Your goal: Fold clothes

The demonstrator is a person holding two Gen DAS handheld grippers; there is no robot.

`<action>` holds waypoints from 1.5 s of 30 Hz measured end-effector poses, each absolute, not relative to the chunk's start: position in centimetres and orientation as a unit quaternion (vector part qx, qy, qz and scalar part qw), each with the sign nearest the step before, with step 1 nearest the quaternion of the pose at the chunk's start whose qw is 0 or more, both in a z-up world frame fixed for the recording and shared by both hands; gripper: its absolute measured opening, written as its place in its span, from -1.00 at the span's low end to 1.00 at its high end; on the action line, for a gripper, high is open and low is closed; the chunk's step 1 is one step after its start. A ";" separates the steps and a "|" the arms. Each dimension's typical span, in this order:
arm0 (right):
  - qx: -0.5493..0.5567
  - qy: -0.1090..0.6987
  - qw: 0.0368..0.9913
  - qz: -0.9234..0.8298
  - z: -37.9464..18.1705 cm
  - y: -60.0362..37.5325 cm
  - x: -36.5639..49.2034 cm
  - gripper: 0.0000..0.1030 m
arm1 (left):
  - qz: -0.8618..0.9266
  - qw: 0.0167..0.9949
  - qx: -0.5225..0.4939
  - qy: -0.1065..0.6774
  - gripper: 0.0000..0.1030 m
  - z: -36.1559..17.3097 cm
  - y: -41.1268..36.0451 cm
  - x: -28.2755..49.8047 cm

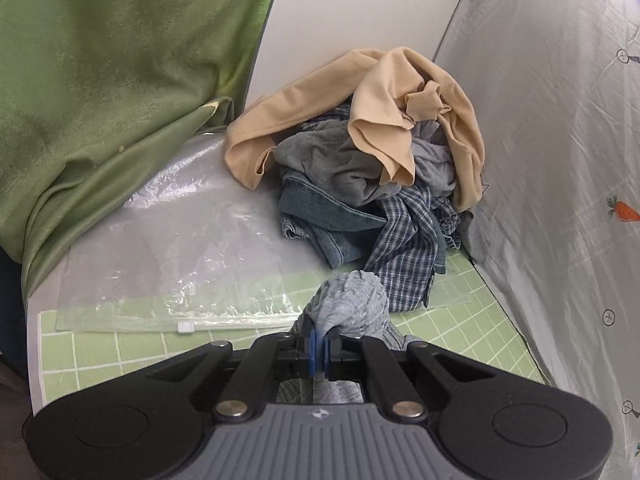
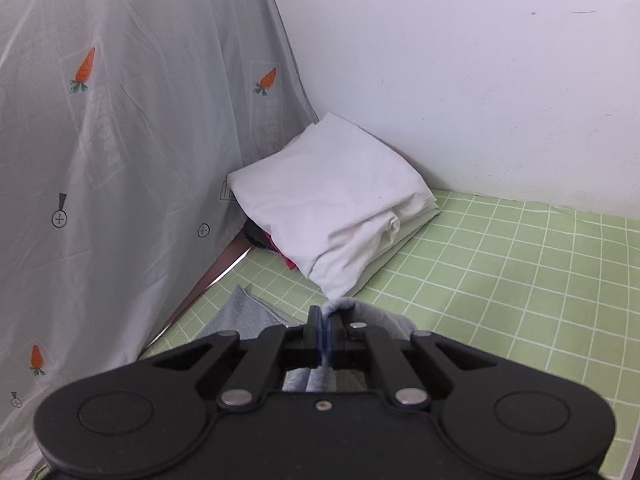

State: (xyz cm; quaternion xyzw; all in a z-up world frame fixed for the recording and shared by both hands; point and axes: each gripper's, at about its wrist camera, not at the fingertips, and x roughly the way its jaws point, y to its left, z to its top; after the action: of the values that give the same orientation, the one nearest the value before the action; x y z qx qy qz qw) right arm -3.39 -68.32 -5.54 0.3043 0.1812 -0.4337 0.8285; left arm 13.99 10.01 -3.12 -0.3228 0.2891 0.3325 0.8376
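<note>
My left gripper (image 1: pixel 320 340) is shut on a bunched fold of a grey knit garment (image 1: pixel 352 300), held just above the green checked mat (image 1: pixel 100 356). My right gripper (image 2: pixel 323 330) is shut on another part of a grey garment (image 2: pixel 372 314), which looks like the same one; a flat grey piece (image 2: pixel 244 316) lies on the mat (image 2: pixel 520 280) to its left. Ahead of the left gripper is a heap of unfolded clothes: a tan top (image 1: pixel 384 120), a grey shirt (image 1: pixel 332 160), jeans (image 1: pixel 320 216) and a blue plaid shirt (image 1: pixel 408 248).
A clear zip bag (image 1: pixel 176 272) lies left of the heap. A green curtain (image 1: pixel 100 80) hangs at left. A grey carrot-print sheet (image 2: pixel 100 140) walls the side. A folded white stack (image 2: pixel 332 200) sits in the corner by the white wall (image 2: pixel 480 80), over a dark and red item (image 2: pixel 264 238).
</note>
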 end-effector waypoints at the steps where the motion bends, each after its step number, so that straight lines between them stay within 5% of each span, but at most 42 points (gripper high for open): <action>1: 0.298 0.187 0.829 -0.434 -5.6 -68.6 -2.1 -0.95 | 0.334 0.837 -0.319 0.293 -0.92 -3.2 9.8 14.9; 10: 0.247 0.236 0.848 -0.406 -7.1 -73.5 14.3 -0.94 | 0.296 0.851 -0.283 0.328 -0.80 -5.3 7.1 29.1; 11: 0.251 0.241 0.852 -0.392 -7.5 -74.3 16.6 -0.93 | 0.287 0.852 -0.280 0.337 -0.63 -5.5 6.7 30.7; 12: 0.258 0.247 0.852 -0.382 -7.9 -74.8 18.6 -0.56 | 0.283 0.849 -0.280 0.348 -0.51 -5.5 6.5 31.8; 14: 0.269 0.260 0.847 -0.379 -8.3 -74.6 20.4 -0.06 | 0.277 0.856 -0.268 0.343 0.13 -5.2 5.5 31.9; 16: 0.274 0.265 0.846 -0.374 -9.0 -73.9 20.9 0.23 | 0.277 0.867 -0.250 0.331 0.60 -5.0 4.4 31.1; 18: 0.263 0.284 0.839 -0.383 -10.4 -72.5 19.7 0.45 | 0.293 0.865 -0.225 0.339 0.64 -5.2 4.0 29.3; 31: 0.308 0.366 0.764 -0.432 -18.3 -68.7 12.5 0.46 | 0.272 0.812 -0.270 0.441 0.64 -10.5 3.5 22.3; 34: 0.311 0.365 0.767 -0.427 -18.7 -68.5 12.9 0.35 | 0.277 0.806 -0.271 0.448 0.44 -10.9 3.3 22.7; 36: 0.306 0.366 0.770 -0.423 -18.5 -68.4 13.0 -0.16 | 0.279 0.802 -0.266 0.456 -0.03 -11.2 3.2 23.1; 38: 0.310 0.366 0.774 -0.414 -18.4 -68.5 13.0 -0.60 | 0.285 0.795 -0.275 0.459 -0.79 -11.7 3.6 23.1; 40: 0.308 0.367 0.776 -0.410 -18.4 -68.6 12.6 -0.92 | 0.291 0.787 -0.291 0.459 -0.89 -12.1 4.1 23.0; 45: 0.306 0.361 0.775 -0.418 -18.0 -68.7 10.4 -0.97 | 0.308 0.777 -0.324 0.444 -0.95 -12.6 5.8 20.6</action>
State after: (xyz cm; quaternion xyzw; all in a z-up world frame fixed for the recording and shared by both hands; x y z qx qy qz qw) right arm 10.43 -68.65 -17.96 0.3057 0.3615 -0.4180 0.7753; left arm 20.63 5.85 -12.60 -0.3237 0.4443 0.3075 0.7767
